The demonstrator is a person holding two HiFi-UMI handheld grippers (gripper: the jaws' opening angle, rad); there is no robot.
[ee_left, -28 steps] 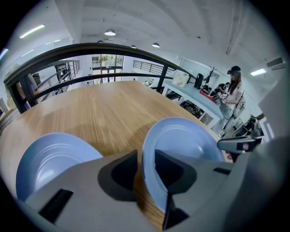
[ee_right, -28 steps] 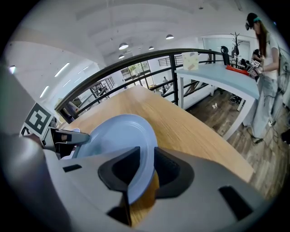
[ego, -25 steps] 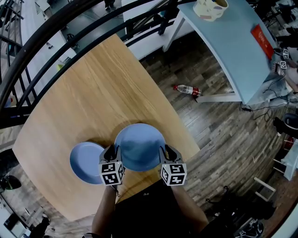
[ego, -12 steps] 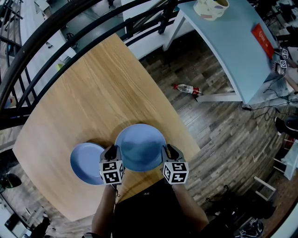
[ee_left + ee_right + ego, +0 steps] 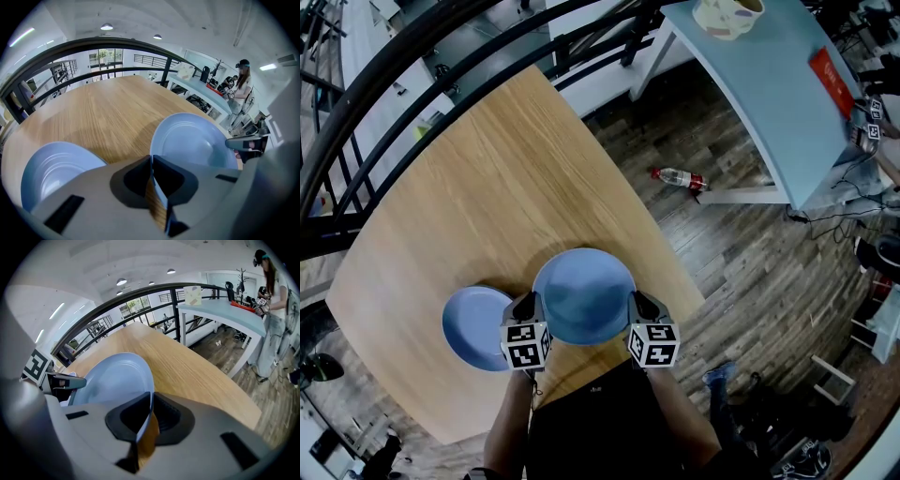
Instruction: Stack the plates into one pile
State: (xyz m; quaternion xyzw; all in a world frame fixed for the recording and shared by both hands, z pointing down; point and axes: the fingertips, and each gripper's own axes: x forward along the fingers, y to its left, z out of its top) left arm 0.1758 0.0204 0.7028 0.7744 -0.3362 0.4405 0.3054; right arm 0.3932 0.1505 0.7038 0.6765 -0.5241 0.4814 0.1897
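Observation:
A large blue plate (image 5: 583,295) lies near the front of the round wooden table (image 5: 487,187). My left gripper (image 5: 528,307) grips its left rim, and my right gripper (image 5: 636,305) its right rim. Both pairs of jaws have just been closing, and the rim now sits pinched between them. A second, smaller blue plate (image 5: 473,326) rests flat on the table to the left, beside the left gripper. In the left gripper view the held plate (image 5: 194,140) runs from the jaws to the right and the other plate (image 5: 56,168) lies at the left. In the right gripper view the held plate (image 5: 115,378) extends left.
The table edge runs close to my right gripper, with dark wood floor beyond. A bottle (image 5: 678,179) lies on the floor. A pale blue desk (image 5: 769,84) stands at the back right, and a dark railing (image 5: 412,84) curves behind the table. A person (image 5: 276,291) stands by the desk.
Both grippers' jaws have closed onto the large plate's rim. The plates and the hands stay where they were.

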